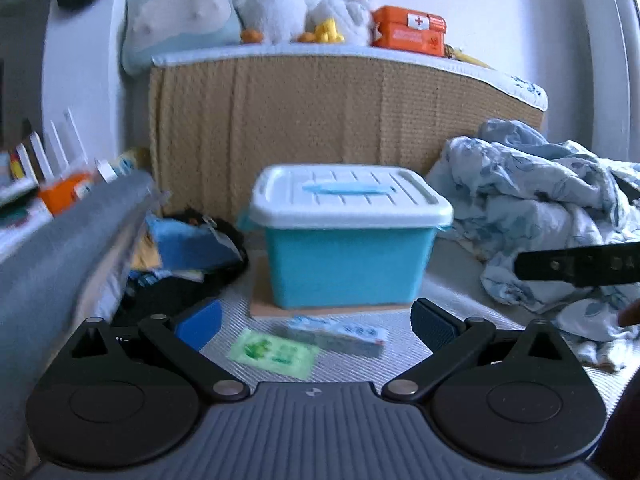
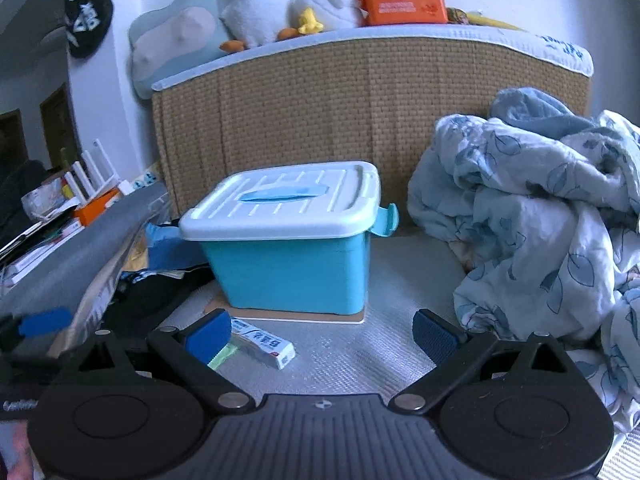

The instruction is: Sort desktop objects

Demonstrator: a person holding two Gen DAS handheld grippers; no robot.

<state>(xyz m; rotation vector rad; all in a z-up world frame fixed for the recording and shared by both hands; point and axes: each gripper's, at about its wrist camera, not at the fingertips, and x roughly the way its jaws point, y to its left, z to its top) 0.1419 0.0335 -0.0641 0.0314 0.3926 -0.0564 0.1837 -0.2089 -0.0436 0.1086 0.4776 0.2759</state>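
Note:
A blue storage box (image 1: 344, 260) (image 2: 292, 268) with a closed white lid stands on a thin board on the mat. In front of it lie a white toothpaste box (image 1: 340, 332) (image 2: 262, 342) and a green packet (image 1: 274, 354) (image 2: 222, 356), side by side. My left gripper (image 1: 316, 322) is open, hovering just short of both items with nothing between its blue pads. My right gripper (image 2: 322, 336) is open too, empty, with its left pad (image 2: 208, 336) covering most of the green packet. The left gripper's blue pad (image 2: 44, 322) shows at the left edge of the right wrist view.
A crumpled blue-and-white quilt (image 1: 552, 216) (image 2: 540, 240) fills the right side. A woven headboard (image 1: 320, 120) with plush toys and an orange first-aid box (image 2: 402, 0) rises behind. Dark clothes and blue bags (image 1: 188, 256) pile up at left beside a grey pad (image 1: 60, 260).

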